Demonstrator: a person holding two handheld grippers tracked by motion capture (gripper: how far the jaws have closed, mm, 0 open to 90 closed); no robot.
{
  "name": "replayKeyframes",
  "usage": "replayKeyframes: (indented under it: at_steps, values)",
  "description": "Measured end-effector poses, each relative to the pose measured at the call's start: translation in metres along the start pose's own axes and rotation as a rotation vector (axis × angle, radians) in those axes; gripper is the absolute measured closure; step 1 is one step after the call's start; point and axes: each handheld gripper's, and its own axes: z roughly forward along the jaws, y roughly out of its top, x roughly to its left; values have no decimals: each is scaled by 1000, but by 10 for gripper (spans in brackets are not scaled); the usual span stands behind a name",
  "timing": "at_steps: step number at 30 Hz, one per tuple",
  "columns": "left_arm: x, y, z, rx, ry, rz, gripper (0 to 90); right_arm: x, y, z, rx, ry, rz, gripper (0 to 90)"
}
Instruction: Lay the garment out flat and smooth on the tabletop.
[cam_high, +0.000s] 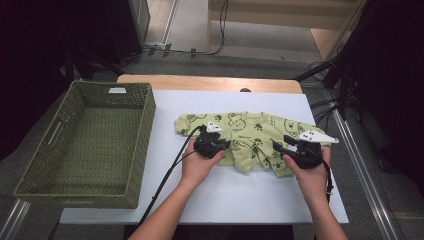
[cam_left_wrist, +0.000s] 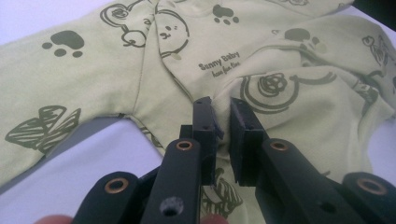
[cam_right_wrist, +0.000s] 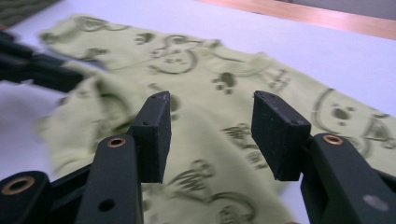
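On the white mat, left gripper (cam_high: 226, 145) fingers pinch the green garment (cam_high: 250, 131); right gripper (cam_high: 280, 147) fingers stand apart

Empty green woven basket (cam_high: 85, 145) at left on white table (cam_high: 240, 200)

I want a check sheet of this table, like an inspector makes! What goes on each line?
Surface: white table top, wooden strip at far edge.
Job's things: green baby garment with bear and paw prints, lying rumpled.
Clutter: empty green woven basket at left.
Grippers: left gripper pinching a fold of the garment; right gripper open over it.
Cables: black cable trailing from the left gripper.
Surroundings: grey floor, dark stands, floor cables.
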Motion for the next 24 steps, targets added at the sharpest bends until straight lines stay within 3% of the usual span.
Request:
replayKeyframes:
  at_steps: [5,7,10,12,13,16,19,24]
  values:
    - [-2,-1,-3,-4,-1,9,821,23,-18,4,13,133,11,415]
    - [-3,-2,-5,-9,1,10,821,32,-26,11,34,138,19,365]
    - [-3,-4,-8,-11,-3,12,820,43,-36,24,68,155,14,368]
    - [-3,-5,-10,-11,-9,14,811,49,-41,30,79,149,3,474]
    - [-2,-5,-12,-11,-10,13,791,52,-42,31,84,151,-2,584]
    - [-2,-6,-20,-30,-22,1,666,60,-41,27,69,170,-26,784]
    - [-3,-7,-33,-51,-22,-5,559,69,-38,19,41,176,-53,817]
    - [-12,-13,-53,-69,-34,14,526,89,-36,10,24,177,-112,817]
